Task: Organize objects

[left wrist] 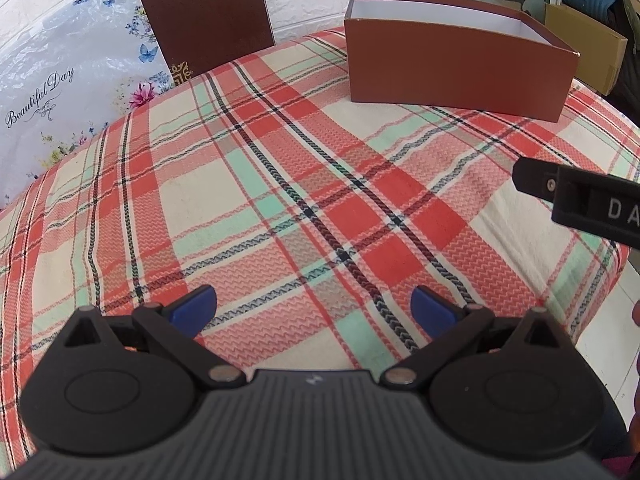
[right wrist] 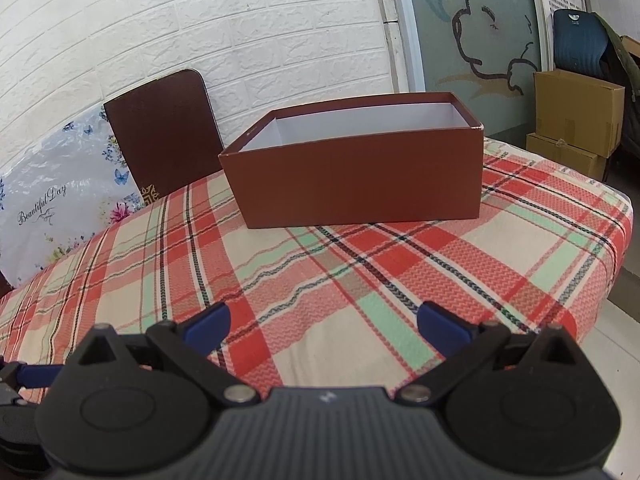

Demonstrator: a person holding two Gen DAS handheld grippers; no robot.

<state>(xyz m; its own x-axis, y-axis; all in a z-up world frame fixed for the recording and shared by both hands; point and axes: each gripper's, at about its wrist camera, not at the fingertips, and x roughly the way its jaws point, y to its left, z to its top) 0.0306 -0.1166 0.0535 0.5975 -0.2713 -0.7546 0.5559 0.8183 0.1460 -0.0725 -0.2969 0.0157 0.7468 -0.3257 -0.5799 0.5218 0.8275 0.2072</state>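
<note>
An open brown box (left wrist: pixel 460 68) with a white inside stands on the plaid cloth at the far right; in the right wrist view the box (right wrist: pixel 360 180) is straight ahead. Its inside, as far as seen, holds nothing. A dark brown lid (left wrist: pixel 208 16) leans upright against the white brick wall behind the bed; it also shows in the right wrist view (right wrist: pixel 164 132). My left gripper (left wrist: pixel 314 312) is open and empty above the cloth. My right gripper (right wrist: pixel 322 326) is open and empty, well short of the box. Part of the right gripper's body (left wrist: pixel 584 204) shows at the left view's right edge.
The plaid cloth (left wrist: pixel 280 200) covers a bed-like surface whose right edge drops to a pale floor (right wrist: pixel 616 344). A floral bag (left wrist: pixel 52 92) marked "Beautiful Day" stands at the far left. Cardboard boxes (right wrist: pixel 576 120) and a blue chair (right wrist: pixel 576 36) stand beyond the right end.
</note>
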